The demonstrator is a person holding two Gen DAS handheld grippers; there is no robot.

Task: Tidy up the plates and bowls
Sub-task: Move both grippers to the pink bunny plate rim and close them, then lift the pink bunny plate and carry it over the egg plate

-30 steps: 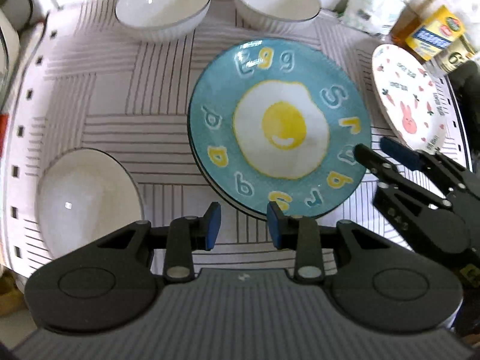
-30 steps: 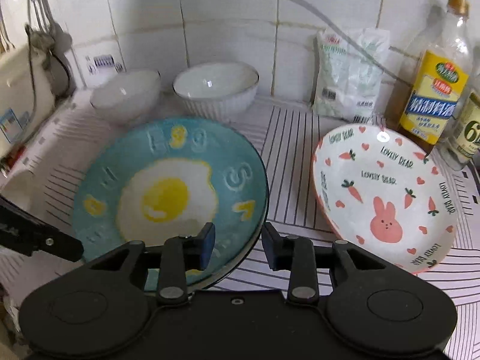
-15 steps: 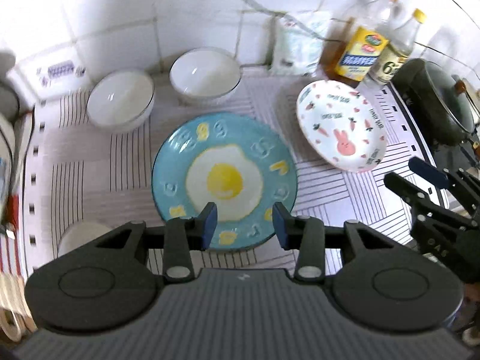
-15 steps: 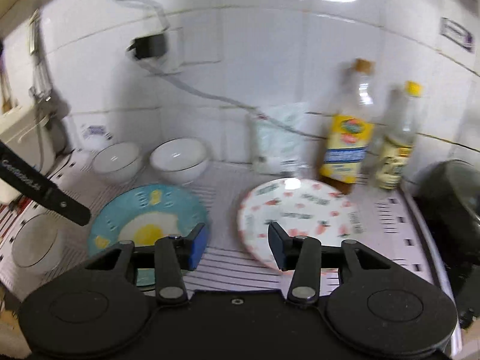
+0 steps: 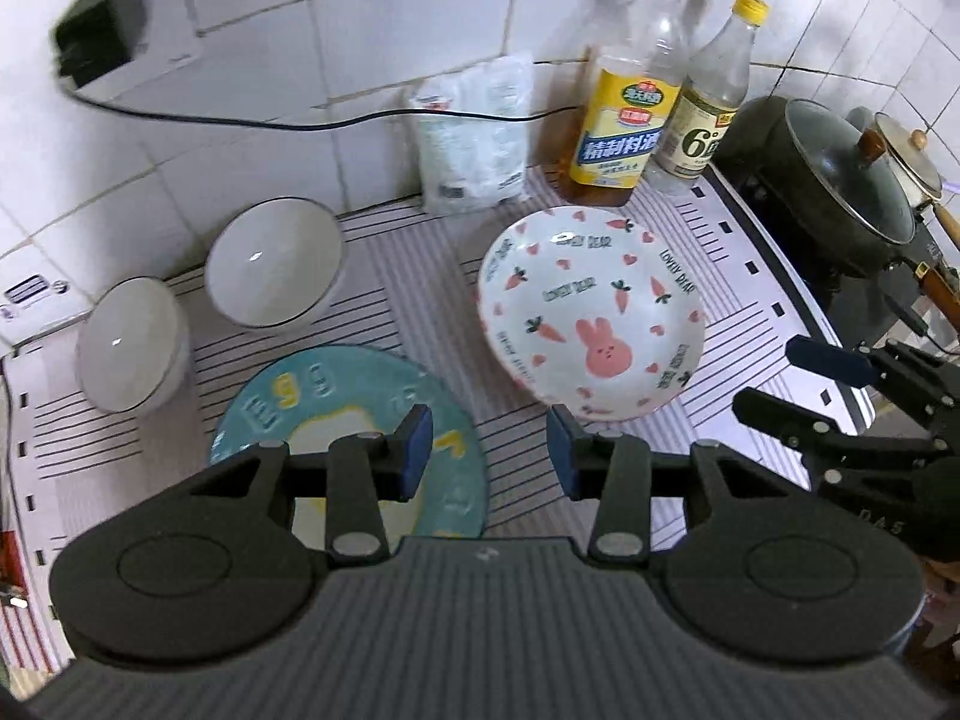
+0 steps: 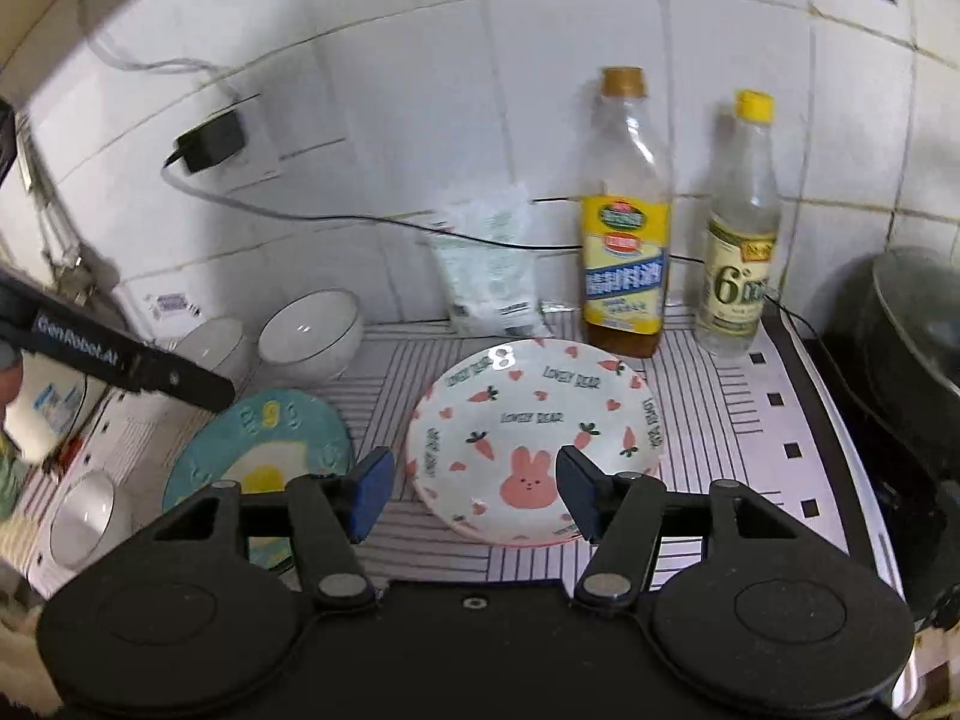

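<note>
2 tools spread — left tool (image 5: 489, 450) | right tool (image 6: 474, 495) | rabbit plate (image 6: 534, 438) rim unobstructed

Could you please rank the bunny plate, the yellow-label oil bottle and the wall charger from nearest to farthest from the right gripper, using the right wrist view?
1. Bunny plate, just ahead of the right gripper.
2. Yellow-label oil bottle, behind it, right.
3. Wall charger, upper left.

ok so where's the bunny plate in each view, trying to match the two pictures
Left wrist view: the bunny plate sits right of centre, just beyond the left gripper.
Right wrist view: it lies at centre, low in the picture, right ahead of the right gripper, between its open jaws.
Shared landmark: the yellow-label bottle stands just behind the plate in both.
</note>
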